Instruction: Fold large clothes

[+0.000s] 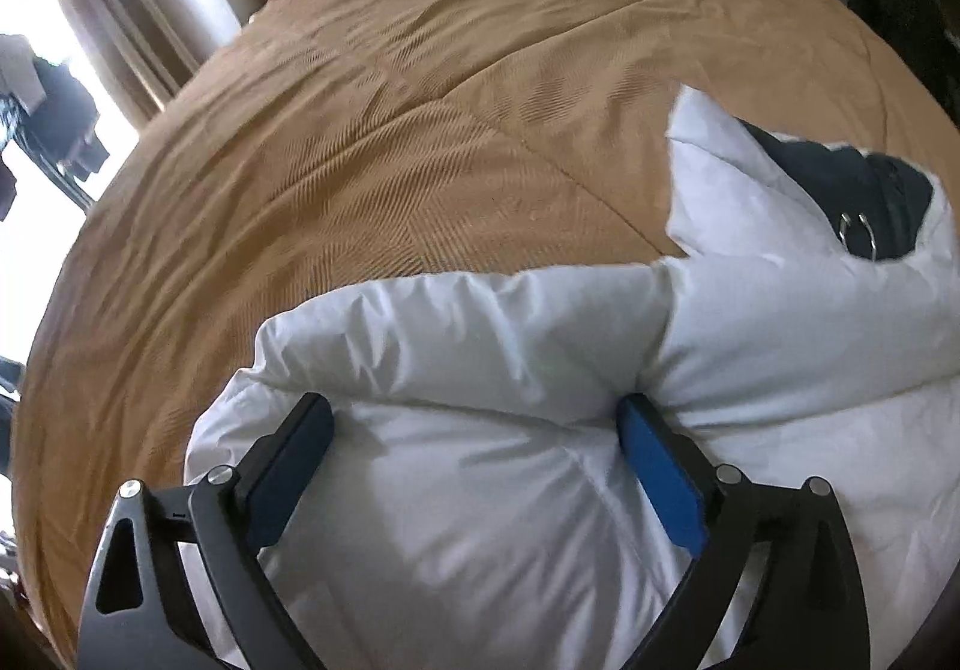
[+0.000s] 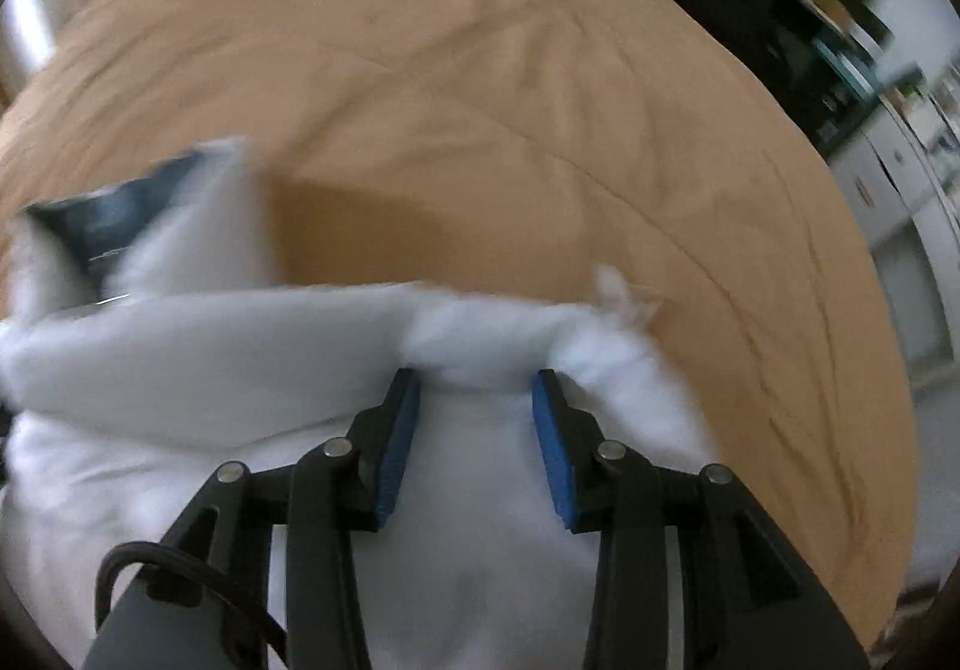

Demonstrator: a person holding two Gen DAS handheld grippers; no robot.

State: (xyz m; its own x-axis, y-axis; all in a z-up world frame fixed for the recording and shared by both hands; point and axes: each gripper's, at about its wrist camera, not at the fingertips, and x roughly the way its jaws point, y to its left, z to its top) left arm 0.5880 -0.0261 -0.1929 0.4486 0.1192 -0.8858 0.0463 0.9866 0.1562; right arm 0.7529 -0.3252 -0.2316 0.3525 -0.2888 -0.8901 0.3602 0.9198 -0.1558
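White puffy jacket point(image 1: 480, 490) lies on the near part of a bed covered with a tan bedspread point(image 1: 390, 141).

Left wrist view: jacket fills lower right, dark navy lining point(image 1: 864, 202) exposed at the collar end, upper right, with a small metal ring showing on it. A folded-over padded band of the jacket, maybe a sleeve, runs across just ahead of the fingertips. Left gripper point(image 1: 474, 418) points down at the jacket, jaws spread wide, blue pads facing each other. Right-hand pad point(image 1: 654, 466) presses into a fold of white fabric; the other finger sits at the fabric, contact unclear. Nothing clamped between them. Curtain and bright window at far left; a dark object beyond the bed's far right corner.

Right wrist view: heavily motion-blurred. Same jacket point(image 2: 240, 370) in lower left and centre, navy lining point(image 2: 114, 214) at far left. Right gripper point(image 2: 474, 388) over the jacket's edge, jaws partly apart, white fabric bulging up between the blue pads point(image 2: 555, 460); cannot tell whether the pads squeeze it. Crumpled white fabric sticks out just right of the tips onto the bedspread point(image 2: 540, 99). Dark shelving and white cabinets at far right.
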